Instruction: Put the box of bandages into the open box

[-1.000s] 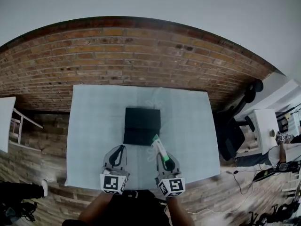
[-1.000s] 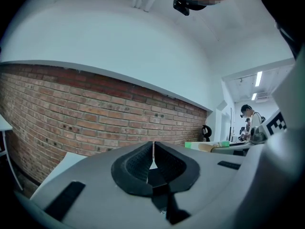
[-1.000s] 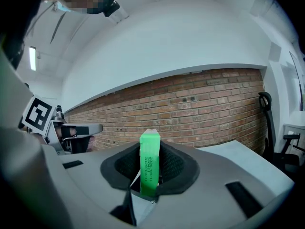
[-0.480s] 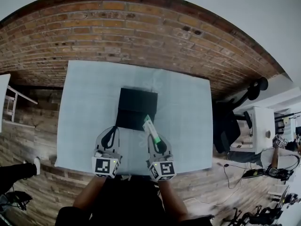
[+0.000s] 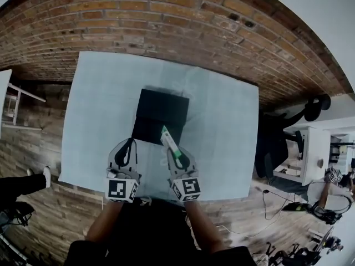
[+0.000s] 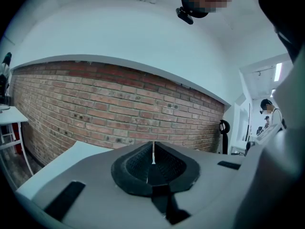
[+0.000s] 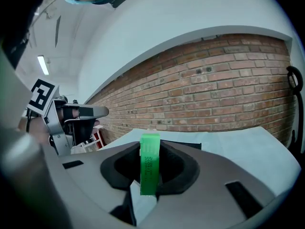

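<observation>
A green and white box of bandages (image 5: 170, 142) (image 7: 149, 168) is clamped between the jaws of my right gripper (image 5: 176, 158) (image 7: 149, 175). Its far end reaches over the near right corner of the open black box (image 5: 158, 117), which lies in the middle of the pale table (image 5: 100, 104). In the right gripper view the black box (image 7: 190, 146) shows just behind the bandage box. My left gripper (image 5: 126, 153) (image 6: 153, 162) hovers beside the right one, near the black box's near left corner, jaws shut on nothing.
A brick wall (image 5: 166, 15) runs along the table's far edge. A white table (image 5: 4, 98) stands at the far left, a black office chair (image 5: 283, 132) and a white desk (image 5: 310, 154) to the right. A person's shoe (image 5: 44, 176) shows at lower left.
Both grippers have shifted slightly forward over the table, carrying the bandage box closer to the black box. The head camera has tilted down, so the wall fills more of the top.
</observation>
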Tool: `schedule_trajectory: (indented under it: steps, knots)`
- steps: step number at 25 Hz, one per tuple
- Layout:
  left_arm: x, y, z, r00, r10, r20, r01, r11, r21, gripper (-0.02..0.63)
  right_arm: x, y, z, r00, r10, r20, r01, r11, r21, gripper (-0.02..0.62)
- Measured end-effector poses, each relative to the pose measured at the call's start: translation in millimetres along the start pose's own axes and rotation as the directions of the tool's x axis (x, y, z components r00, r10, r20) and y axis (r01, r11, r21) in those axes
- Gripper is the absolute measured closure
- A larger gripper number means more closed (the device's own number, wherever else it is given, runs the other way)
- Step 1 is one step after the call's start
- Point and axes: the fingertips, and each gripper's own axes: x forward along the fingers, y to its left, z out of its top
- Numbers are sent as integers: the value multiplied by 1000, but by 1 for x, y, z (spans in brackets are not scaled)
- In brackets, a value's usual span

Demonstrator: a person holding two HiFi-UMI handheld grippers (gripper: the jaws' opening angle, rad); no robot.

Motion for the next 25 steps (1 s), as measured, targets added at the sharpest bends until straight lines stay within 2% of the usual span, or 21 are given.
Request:
schedule_trajectory:
  steps: [13,25]
  knots:
    - [31,6,-41,999,16,-44,-18,1000,-24,566,54,-12,-60,985,114,-130,-115,993,6,495]
    - [49,12,-68,997,13,-81,-16,999,-37,566,81,-17,-101,962,169,-216,-160,986,55,495]
